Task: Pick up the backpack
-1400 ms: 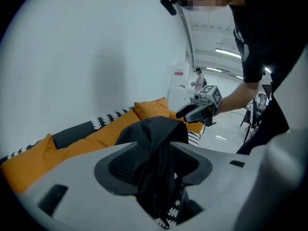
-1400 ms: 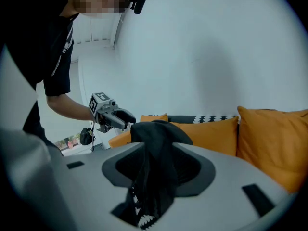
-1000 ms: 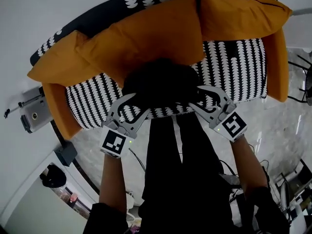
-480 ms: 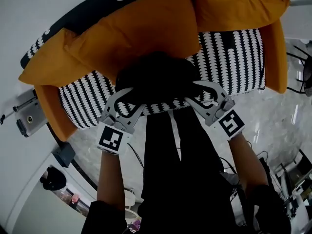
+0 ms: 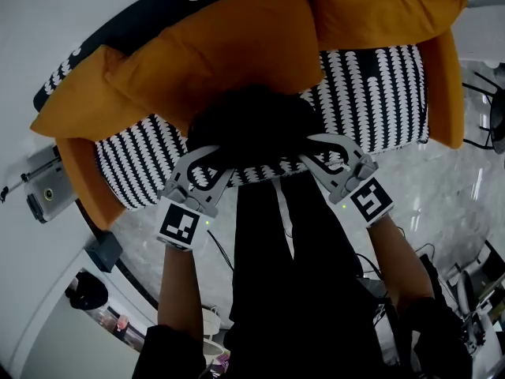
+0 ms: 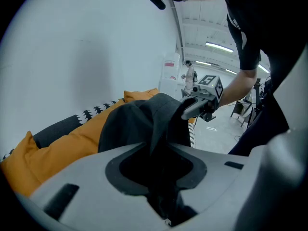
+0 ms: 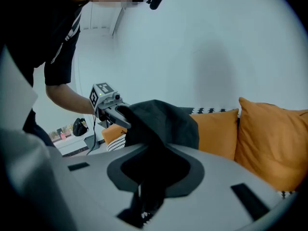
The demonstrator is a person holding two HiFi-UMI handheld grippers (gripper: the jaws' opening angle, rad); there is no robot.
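Observation:
A black backpack point(image 5: 251, 123) lies on the front of the black-and-white patterned sofa seat point(image 5: 379, 93), before the orange cushions point(image 5: 221, 54). My left gripper point(image 5: 215, 163) grips its left side and my right gripper point(image 5: 309, 152) its right side. Both pairs of jaws have just been closing, with backpack cloth between them. In the left gripper view, dark fabric point(image 6: 139, 124) is pinched in the left gripper point(image 6: 160, 150), and the right gripper point(image 6: 199, 105) shows beyond. In the right gripper view, the backpack point(image 7: 163, 121) is likewise pinched in the right gripper point(image 7: 150, 177), with the left gripper point(image 7: 113, 110) opposite.
Orange armrests close both ends of the sofa. A grey device point(image 5: 43, 188) sits at the left by the wall, a black box point(image 5: 106, 249) on the marble floor below it. A dark chair point(image 5: 493, 117) stands at the right. The person's dark legs fill the foreground.
Both grippers' jaws have narrowed onto the backpack's sides. The hands have hardly shifted; the head view moved slightly between the earliest frame and now.

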